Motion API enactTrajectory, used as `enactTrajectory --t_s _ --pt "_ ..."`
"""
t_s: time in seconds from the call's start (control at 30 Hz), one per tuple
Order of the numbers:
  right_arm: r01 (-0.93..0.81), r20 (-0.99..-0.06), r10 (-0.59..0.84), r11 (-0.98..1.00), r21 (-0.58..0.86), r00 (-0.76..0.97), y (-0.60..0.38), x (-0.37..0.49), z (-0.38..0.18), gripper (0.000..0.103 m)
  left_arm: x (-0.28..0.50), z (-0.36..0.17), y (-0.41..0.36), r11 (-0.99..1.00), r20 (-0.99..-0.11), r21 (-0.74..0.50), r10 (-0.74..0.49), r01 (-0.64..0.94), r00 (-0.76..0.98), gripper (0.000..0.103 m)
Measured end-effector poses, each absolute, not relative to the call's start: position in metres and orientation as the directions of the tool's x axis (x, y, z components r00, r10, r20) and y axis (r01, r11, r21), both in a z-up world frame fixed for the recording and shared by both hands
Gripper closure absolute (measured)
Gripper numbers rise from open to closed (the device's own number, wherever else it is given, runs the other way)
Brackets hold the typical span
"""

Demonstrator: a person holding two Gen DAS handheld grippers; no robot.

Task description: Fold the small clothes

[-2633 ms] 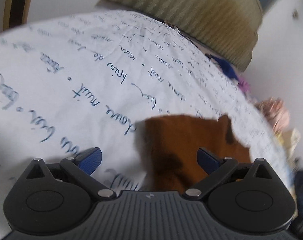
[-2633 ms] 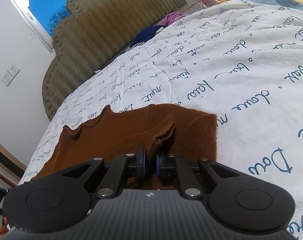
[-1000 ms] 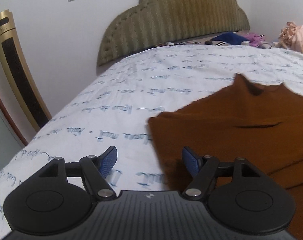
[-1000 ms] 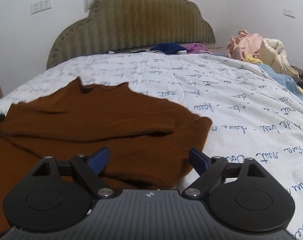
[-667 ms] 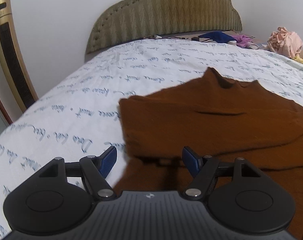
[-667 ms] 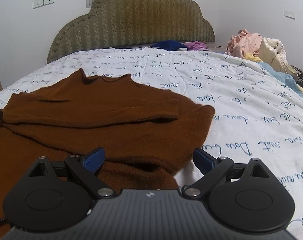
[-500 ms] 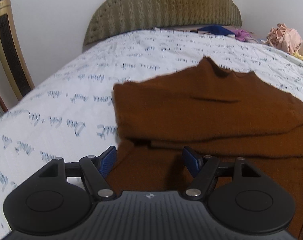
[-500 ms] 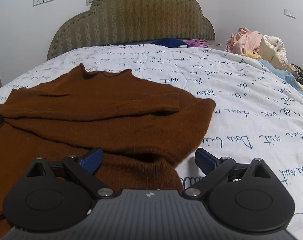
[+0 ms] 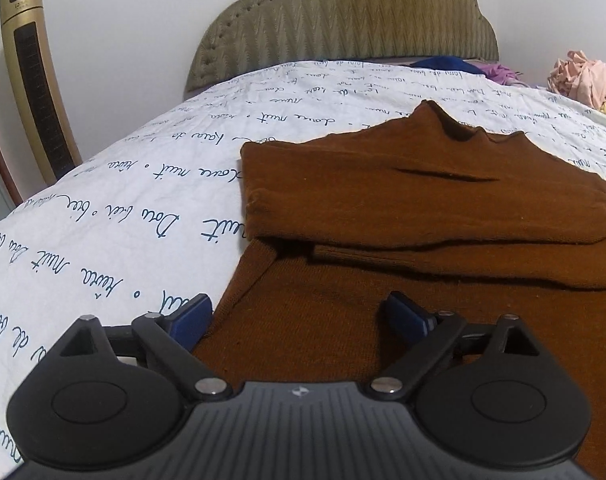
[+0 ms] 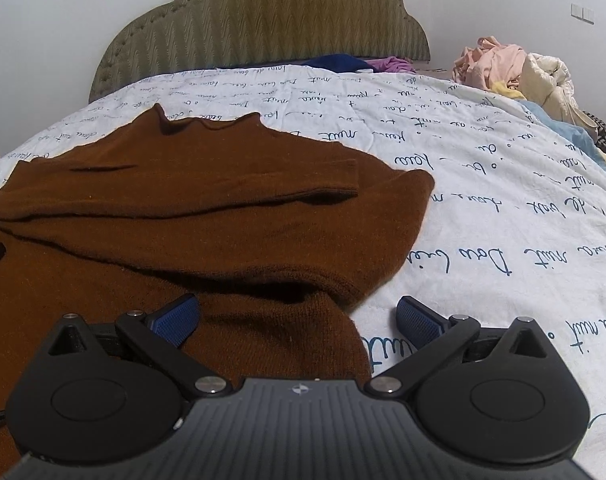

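the sweater (image 10: 207, 200) lies on the bedspread (image 10: 483, 208), collar toward the headboard (image 10: 263, 20); a clothes heap (image 10: 511, 68) sits far right, a heater (image 9: 35, 92) left.

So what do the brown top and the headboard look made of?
Brown top: soft matte knit, probably wool or acrylic, going by its fuzzy surface and ribbed cuff. Headboard: olive upholstery fabric with a woven zigzag and a studded edge; the fibre is unclear.

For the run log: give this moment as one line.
sweater: sleeves folded in, flat on bed | left gripper: opening, over left hem | right gripper: opening, over right hem | held: nothing
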State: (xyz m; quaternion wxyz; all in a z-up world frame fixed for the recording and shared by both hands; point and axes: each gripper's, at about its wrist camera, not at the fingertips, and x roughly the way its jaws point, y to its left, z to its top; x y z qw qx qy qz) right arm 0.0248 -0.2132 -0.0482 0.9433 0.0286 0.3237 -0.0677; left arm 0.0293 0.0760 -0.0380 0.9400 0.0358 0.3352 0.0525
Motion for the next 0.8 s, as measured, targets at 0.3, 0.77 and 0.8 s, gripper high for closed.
enactTrajectory --t_s 0.3,0.77,0.8 --pt "0.148 -0.615 -0.102 0.989 0.024 0.782 -0.2152 0.025 -0.0489 0.0 0.0269 -0.0396 0.0797 0.994 -0.624 0.07 0.107 -0.081 0.774 0.004" --pt "0.148 -0.615 -0.095 0.988 0.035 0.783 -0.2161 0.0246 -0.0494 0.0 0.0263 -0.0396 0.0799 0.994 -0.623 0.067 0.105 -0.081 0.775 0.003" --pt "0.148 -0.615 -0.095 0.988 0.036 0.783 -0.2162 0.0247 -0.0494 0.0 0.0262 -0.0396 0.0799 0.994 -0.623 0.067 0.105 -0.081 0.775 0.003"
